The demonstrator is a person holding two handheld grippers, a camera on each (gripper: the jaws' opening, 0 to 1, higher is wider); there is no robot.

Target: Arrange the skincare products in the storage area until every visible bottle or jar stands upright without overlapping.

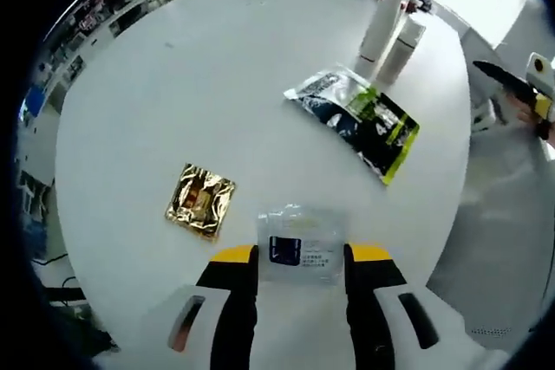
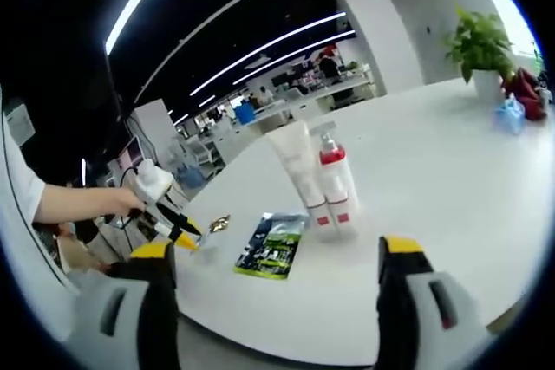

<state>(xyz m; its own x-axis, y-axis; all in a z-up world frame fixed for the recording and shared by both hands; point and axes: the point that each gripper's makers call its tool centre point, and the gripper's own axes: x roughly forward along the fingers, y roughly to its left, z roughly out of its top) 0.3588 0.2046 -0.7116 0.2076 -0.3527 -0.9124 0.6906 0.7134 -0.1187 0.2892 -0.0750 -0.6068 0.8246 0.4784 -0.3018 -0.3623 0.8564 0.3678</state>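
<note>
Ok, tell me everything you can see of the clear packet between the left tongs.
The clear packet is a small, flat, see-through plastic sachet with a dark blue label and fine print too small to read. It lies flat on the white table, between the yellow-tipped jaws of the left tongs, which are open around it. The gold packet lies beside it, apart.

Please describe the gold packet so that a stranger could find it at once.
On the round white table, look just ahead of the left gripper. The gold packet lies flat beside a clear sachet. It alone is shiny gold foil.
</note>
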